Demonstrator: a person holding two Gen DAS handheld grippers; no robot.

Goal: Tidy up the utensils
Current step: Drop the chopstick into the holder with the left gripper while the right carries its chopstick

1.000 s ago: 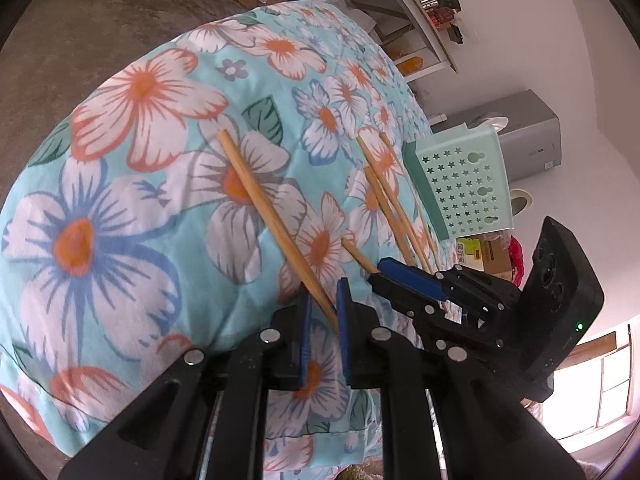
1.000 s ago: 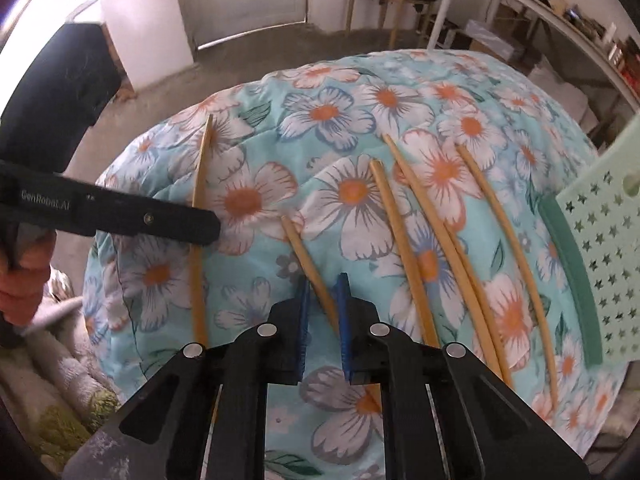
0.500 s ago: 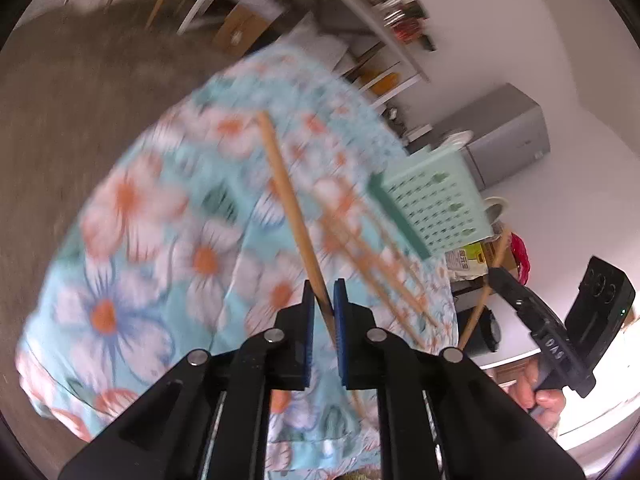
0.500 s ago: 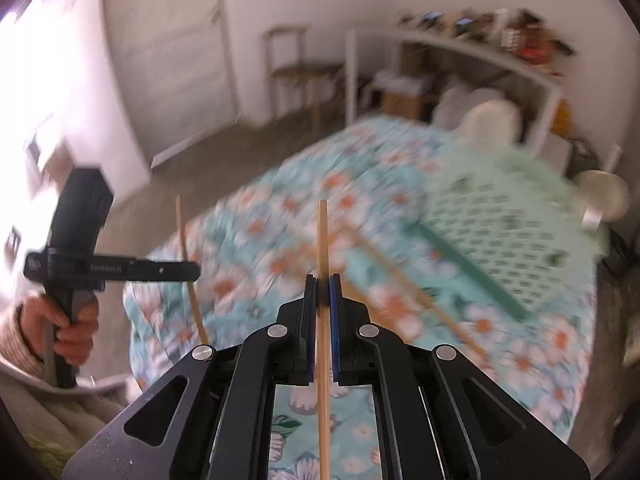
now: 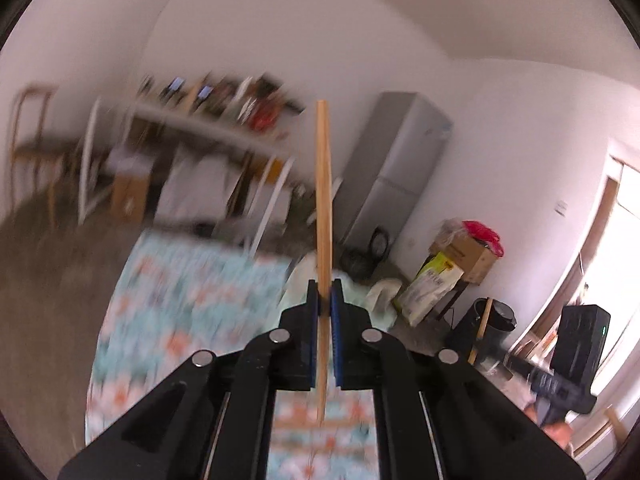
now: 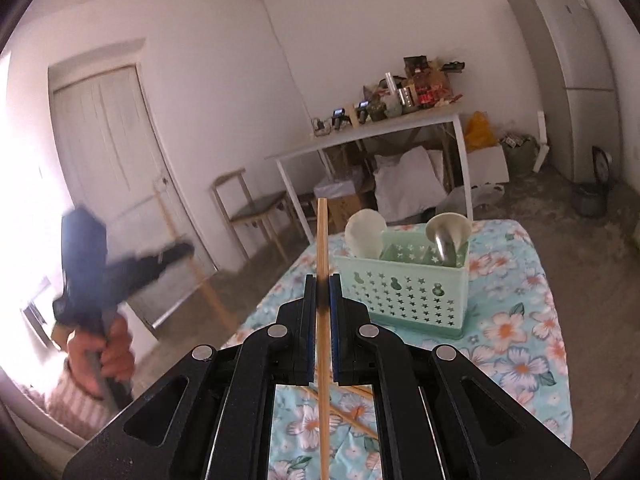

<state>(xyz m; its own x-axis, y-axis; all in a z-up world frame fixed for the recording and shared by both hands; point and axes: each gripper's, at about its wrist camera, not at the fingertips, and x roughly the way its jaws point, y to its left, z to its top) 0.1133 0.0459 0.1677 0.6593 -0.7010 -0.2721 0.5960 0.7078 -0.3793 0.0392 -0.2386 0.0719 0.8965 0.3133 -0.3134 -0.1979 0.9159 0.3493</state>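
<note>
Both chopsticks have left the floral tablecloth (image 6: 516, 320): your left gripper (image 5: 325, 294) pinches one chopstick (image 5: 323, 200) upright, and your right gripper (image 6: 322, 290) pinches another chopstick (image 6: 322, 248) upright. Ahead, the mint star-punched utensil basket (image 6: 408, 292) stands on the cloth, holding a white spoon (image 6: 366, 232) and a metal ladle (image 6: 446, 234). More chopsticks (image 6: 354, 410) lie below your right jaws.

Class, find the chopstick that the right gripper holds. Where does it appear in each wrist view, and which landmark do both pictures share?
Right wrist view: the chopstick stands upright at centre, clamped in the right gripper.
Left wrist view: the same chopstick is small at lower right, slightly tilted, before a dark bin.
Shared landmark: the grey fridge, right of centre in the left view, top right in the right view.
</note>
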